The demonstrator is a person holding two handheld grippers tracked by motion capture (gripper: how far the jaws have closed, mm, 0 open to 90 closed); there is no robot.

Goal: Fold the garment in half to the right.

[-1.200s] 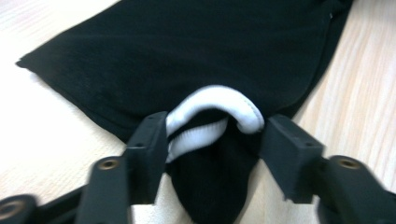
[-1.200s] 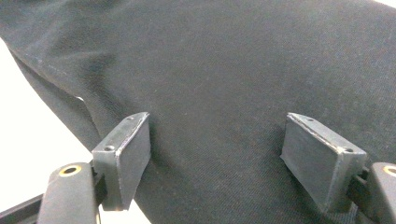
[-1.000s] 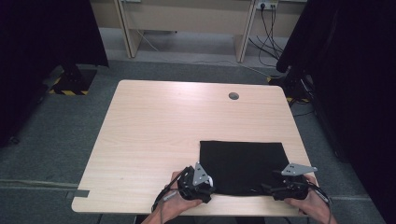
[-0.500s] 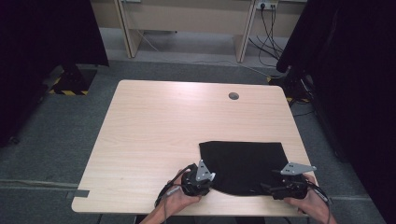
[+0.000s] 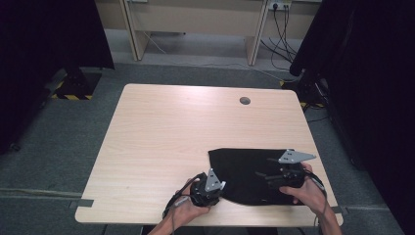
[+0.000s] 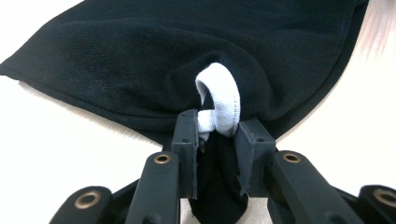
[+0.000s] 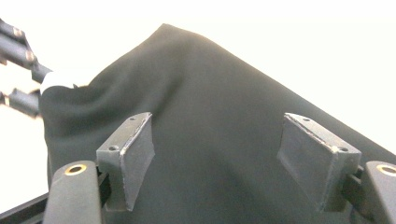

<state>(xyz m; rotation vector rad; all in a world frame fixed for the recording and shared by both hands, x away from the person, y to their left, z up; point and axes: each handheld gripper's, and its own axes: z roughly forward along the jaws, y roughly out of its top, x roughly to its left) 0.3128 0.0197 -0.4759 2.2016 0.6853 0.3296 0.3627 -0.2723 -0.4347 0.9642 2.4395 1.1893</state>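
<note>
A black cloth lies flat on the near right part of the wooden table. My left gripper sits at its near left corner. Its jaws have just been closing and now pinch a fold of the black cloth, with a white label looped above the left gripper. My right gripper hovers over the right part of the cloth with its jaws pointing left. In its own view the right gripper stands open above the cloth, nothing between the pads, and the left gripper shows far left.
A round cable hole sits near the table's far edge. Desk legs and cables stand beyond the table. Dark curtains hang on the right and left. Grey carpet surrounds the table.
The left jaws closed on the cloth's near left corner, bunching it. The right gripper moved left and away from the table's near edge, and now hangs over the cloth.
</note>
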